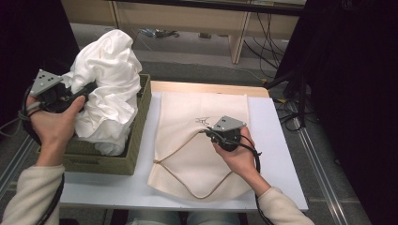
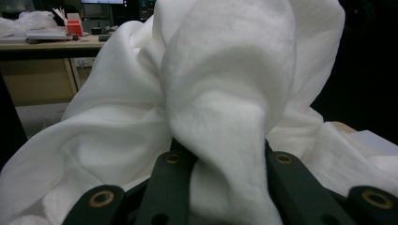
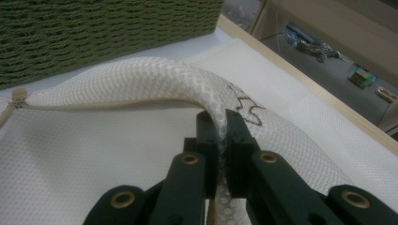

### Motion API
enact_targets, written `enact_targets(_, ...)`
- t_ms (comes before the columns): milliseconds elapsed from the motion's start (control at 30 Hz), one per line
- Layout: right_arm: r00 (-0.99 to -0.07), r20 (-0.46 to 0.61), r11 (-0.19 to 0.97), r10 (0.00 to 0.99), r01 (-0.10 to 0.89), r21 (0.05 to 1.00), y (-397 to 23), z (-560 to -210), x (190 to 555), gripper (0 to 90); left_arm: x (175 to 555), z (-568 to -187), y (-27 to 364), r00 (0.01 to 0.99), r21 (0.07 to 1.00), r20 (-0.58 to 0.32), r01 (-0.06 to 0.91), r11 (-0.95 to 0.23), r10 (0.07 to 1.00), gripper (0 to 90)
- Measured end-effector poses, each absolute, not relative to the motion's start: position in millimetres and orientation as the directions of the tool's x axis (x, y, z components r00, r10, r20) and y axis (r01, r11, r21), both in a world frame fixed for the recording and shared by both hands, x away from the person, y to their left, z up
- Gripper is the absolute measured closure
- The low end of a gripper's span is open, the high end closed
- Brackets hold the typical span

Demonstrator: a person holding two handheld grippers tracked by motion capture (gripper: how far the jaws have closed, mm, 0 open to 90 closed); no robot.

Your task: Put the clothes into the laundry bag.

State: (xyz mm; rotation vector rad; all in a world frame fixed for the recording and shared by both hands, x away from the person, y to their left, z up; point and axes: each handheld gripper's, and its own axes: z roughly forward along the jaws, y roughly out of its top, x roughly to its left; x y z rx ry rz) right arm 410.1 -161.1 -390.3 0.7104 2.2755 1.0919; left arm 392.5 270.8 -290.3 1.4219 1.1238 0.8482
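A white cloth (image 1: 110, 79) is bunched and lifted out of the green woven basket (image 1: 136, 140) at the left of the table. My left gripper (image 1: 87, 90) is shut on a fold of that white cloth (image 2: 225, 122), which fills the space between its jaws. A cream mesh laundry bag (image 1: 202, 140) lies flat on the white table top. My right gripper (image 1: 209, 132) is shut on the bag's upper layer, pinching a raised ridge of mesh (image 3: 155, 79) near a small dark logo (image 1: 202, 120). The ridge runs from the jaws toward the bag's left edge.
The basket wall (image 3: 94, 33) stands close to the left of the bag. The table's wooden far edge (image 1: 211, 87) runs behind the bag. Beyond it lie the floor, cables and a desk (image 2: 47, 44) with clutter. Black curtains stand at both sides.
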Motion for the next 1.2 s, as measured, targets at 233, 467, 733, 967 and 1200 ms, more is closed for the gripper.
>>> enact_targets(233, -0.725, -0.228, 0.537, 0.650, 0.225, 0.813, -161, -390, 410, 87.2, 374, -281, 263, 0.364, 0.989, -0.071, 0.145, 0.019, 0.929, 76.5)
enact_targets(467, -0.726, -0.228, 0.537, 0.649, 0.225, 0.813, -161, -390, 410, 87.2, 335, -252, 248, 0.472, 0.999, -0.014, 0.044, -0.008, 0.881, 76.5)
enact_targets(733, -0.721, -0.217, 0.526, 0.659, 0.235, 0.817, -163, -389, 410, 87.2, 289, -231, 221, 0.624, 1.000, 0.022, -0.008, -0.021, 0.781, 76.5)
enact_targets(967, -0.711, -0.182, 0.500, 0.680, 0.267, 0.824, -167, -387, 410, 87.2, 265, -252, 182, 0.763, 0.982, 0.078, 0.051, -0.180, 0.641, 76.3)
enact_targets(1200, -0.700, -0.181, 0.494, 0.691, 0.274, 0.825, -171, -385, 412, 87.4, 278, -311, 142, 0.852, 0.903, 0.077, 0.161, -0.399, 0.518, 76.0)
